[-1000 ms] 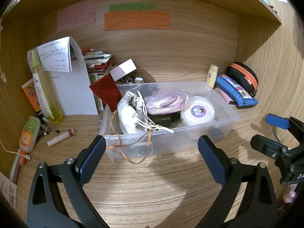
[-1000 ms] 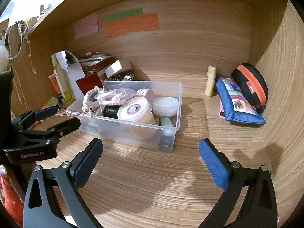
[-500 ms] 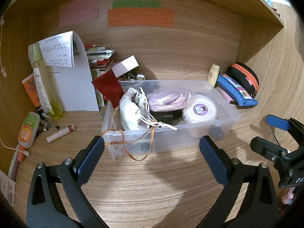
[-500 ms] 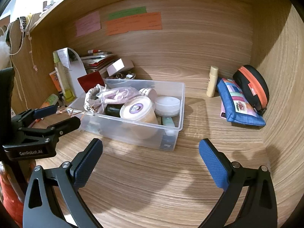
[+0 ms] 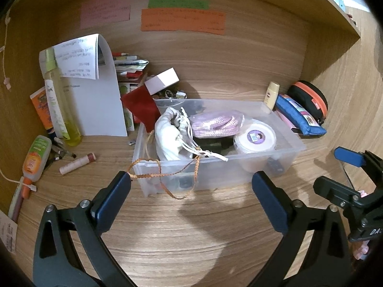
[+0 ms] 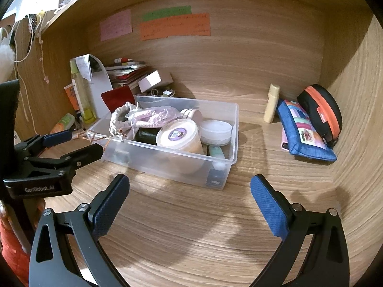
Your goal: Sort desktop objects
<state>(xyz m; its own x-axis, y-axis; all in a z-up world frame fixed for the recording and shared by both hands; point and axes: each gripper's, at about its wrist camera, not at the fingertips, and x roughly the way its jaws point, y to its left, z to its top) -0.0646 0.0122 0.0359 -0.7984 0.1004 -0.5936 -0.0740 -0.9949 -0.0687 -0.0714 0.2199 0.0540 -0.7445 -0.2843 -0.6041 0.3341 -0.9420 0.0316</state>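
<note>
A clear plastic bin sits mid-desk, holding a white drawstring pouch, a pink rope bundle, a white round tub and more. A braided orange cord hangs over its front rim. My left gripper is open and empty, just in front of the bin. My right gripper is open and empty, in front of the bin's right end. Each gripper shows in the other's view: the right one, the left one.
Left of the bin: a lip balm tube, an orange-labelled bottle, a tall yellow bottle, a bent paper sheet, a red pouch. Right: a blue pencil case, a black-orange case, a small cream tube. Wood walls enclose the desk.
Both grippers have drawn back slightly from the bin, staying open. Nothing on the desk has moved.
</note>
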